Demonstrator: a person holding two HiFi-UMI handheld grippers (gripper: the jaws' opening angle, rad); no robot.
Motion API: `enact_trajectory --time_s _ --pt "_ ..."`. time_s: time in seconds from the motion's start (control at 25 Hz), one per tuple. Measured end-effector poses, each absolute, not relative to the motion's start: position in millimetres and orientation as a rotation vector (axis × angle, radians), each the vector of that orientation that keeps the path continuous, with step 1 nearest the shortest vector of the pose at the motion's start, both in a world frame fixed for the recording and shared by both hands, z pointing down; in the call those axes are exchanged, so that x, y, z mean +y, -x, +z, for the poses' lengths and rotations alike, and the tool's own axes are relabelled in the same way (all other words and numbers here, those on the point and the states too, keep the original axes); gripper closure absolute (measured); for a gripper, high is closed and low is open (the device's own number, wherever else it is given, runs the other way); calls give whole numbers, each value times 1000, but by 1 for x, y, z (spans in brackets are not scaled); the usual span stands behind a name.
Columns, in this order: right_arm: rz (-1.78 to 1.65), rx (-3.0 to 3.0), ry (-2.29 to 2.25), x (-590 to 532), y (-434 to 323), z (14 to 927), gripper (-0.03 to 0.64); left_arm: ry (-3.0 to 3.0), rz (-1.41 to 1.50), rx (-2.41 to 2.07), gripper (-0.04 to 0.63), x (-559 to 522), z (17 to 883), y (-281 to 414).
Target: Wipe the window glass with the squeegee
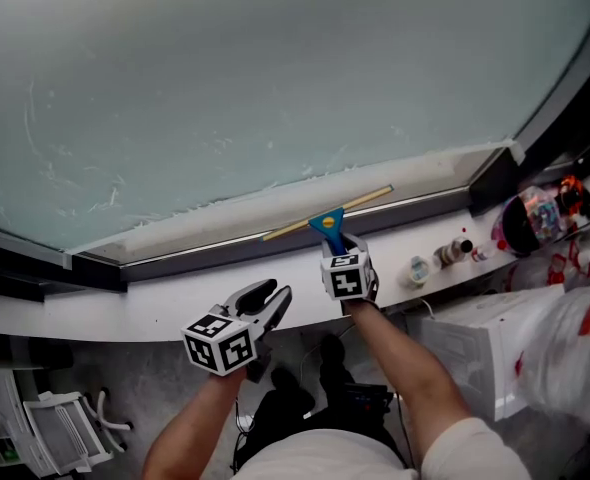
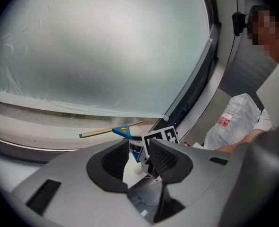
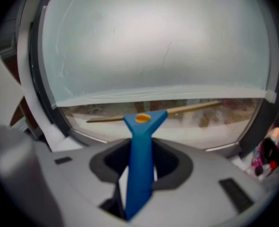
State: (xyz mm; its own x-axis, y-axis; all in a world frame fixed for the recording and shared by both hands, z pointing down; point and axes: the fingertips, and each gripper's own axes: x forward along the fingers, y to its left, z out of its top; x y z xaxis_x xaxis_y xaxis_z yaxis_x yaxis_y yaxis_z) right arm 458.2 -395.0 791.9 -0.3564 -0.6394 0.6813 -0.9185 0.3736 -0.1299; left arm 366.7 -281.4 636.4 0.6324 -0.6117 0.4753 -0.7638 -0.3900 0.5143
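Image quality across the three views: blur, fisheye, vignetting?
Head view: fairly sharp, window glass evenly lit, its edges bowed. Left gripper view: strong fisheye, dark corners, glass hazy. Right gripper view: softest of the three, squeegee handle blurred, dark corners too.

From the head we look steeply down on the window [image 1: 275, 88]. The cameras on the left gripper [image 2: 140, 161] and right gripper [image 3: 140, 160] face it from close below; all three views share the squeegee [image 1: 327, 215]
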Motion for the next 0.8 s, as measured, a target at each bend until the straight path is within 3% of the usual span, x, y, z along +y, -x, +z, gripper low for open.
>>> enact_trajectory --time_s 0.8 --pt "619 -2139 -1412 -229 -460 670 470 -2258 48 -1090 439 -139 567 -311"
